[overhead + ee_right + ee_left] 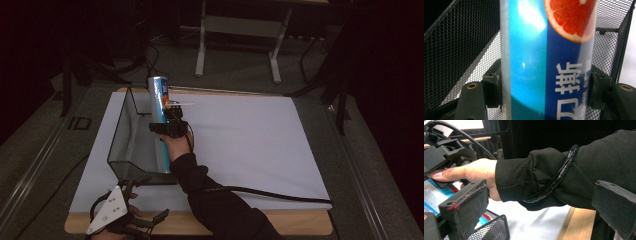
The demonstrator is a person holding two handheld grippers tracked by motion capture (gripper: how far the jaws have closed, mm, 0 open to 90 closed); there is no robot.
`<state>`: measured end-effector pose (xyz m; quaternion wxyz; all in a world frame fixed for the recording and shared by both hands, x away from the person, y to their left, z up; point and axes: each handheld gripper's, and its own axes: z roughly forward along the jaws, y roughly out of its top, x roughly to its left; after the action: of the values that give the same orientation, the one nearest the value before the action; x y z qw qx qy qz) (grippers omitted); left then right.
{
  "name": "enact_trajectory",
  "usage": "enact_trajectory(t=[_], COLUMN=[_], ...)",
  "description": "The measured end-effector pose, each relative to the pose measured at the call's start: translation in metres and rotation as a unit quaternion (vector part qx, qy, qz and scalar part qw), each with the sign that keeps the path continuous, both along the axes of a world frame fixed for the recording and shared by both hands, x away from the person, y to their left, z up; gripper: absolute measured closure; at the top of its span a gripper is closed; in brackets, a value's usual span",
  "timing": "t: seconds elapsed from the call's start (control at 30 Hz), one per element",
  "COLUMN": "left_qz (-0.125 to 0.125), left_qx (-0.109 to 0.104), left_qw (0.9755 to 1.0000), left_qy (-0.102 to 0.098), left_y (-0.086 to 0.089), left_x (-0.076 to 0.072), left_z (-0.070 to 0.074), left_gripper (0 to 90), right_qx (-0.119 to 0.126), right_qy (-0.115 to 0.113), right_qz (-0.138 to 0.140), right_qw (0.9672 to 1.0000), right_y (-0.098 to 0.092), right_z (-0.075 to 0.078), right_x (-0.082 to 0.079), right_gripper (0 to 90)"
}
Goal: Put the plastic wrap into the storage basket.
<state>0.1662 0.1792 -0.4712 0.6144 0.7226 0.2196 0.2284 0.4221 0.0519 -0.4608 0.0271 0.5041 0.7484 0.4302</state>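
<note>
Two hand-held grippers: the right hand-held gripper (169, 116) works over the basket; the left hand-held gripper (131, 212) waits at the near edge of the worktop (250, 145).
Right grip: its jaws are closed on the tall blue can (160, 107), one pad on each side of the body, as the right gripper view shows plainly.
Left grip: its jaws stand wide apart with nothing between them in the left gripper view; past them are the other hand (471, 173) and a dark sleeve (574, 172).
Can: a slim drink can (549, 62) with a grapefruit slice and white lettering on it, held roughly upright with its top well above the basket rim.
Basket: a black wire-mesh basket (125, 135) sits at the left side of the white sheet, and the can's lower part is at or inside its right wall.
Step in hand, as I judge it: moving the can at the basket; whether in or out I cannot tell.
Doing it well: keep the can vertical so the smooth wall does not slide in the pads, and keep the squeeze steady but light, since a thin can dents.
Clearance: mind the mesh wall next to the can; a knock could shove the light basket.
Spare gripper: the left one could steady the basket rim if it shifts.
</note>
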Motion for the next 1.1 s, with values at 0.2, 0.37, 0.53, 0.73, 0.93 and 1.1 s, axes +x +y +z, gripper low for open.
enact_trajectory(t=[0.2, 0.37, 0.53, 0.73, 0.93, 1.1], left_qz=[-0.001, 0.001, -0.002, -0.003, -0.003, -0.004], left_qx=[0.001, 0.005, 0.003, 0.002, 0.004, 0.003], left_qw=[1.0, 1.0, 1.0, 1.0, 1.0, 1.0], left_qy=[0.0, -0.001, -0.002, 0.002, 0.001, 0.003], left_y=[0.0, -0.001, -0.001, -0.001, -0.001, -0.001], left_x=[0.0, 0.0, 0.0, 0.0, 0.0, 0.0], left_z=[0.0, 0.0, 0.0, 0.0, 0.0, 0.0], left_gripper=[1.2, 1.3, 1.2, 1.3, 1.2, 1.2], right_qx=[-0.015, -0.041, -0.094, -0.127, -0.144, -0.15], right_qy=[-0.002, 0.003, 0.006, -0.02, -0.03, -0.045], right_qz=[-0.015, -0.027, -0.008, 0.012, 0.05, 0.069], right_qw=[0.9998, 0.9988, 0.9956, 0.9916, 0.9878, 0.9852], right_y=[0.003, 0.006, 0.014, 0.018, 0.014, 0.01], right_z=[-0.003, -0.009, -0.018, -0.016, -0.01, 0.001], right_x=[-0.002, 0.001, 0.004, 0.004, 0.009, 0.01], right_gripper=[31.4, 29.6, 26.5, 24.2, 19.3, 11.5])
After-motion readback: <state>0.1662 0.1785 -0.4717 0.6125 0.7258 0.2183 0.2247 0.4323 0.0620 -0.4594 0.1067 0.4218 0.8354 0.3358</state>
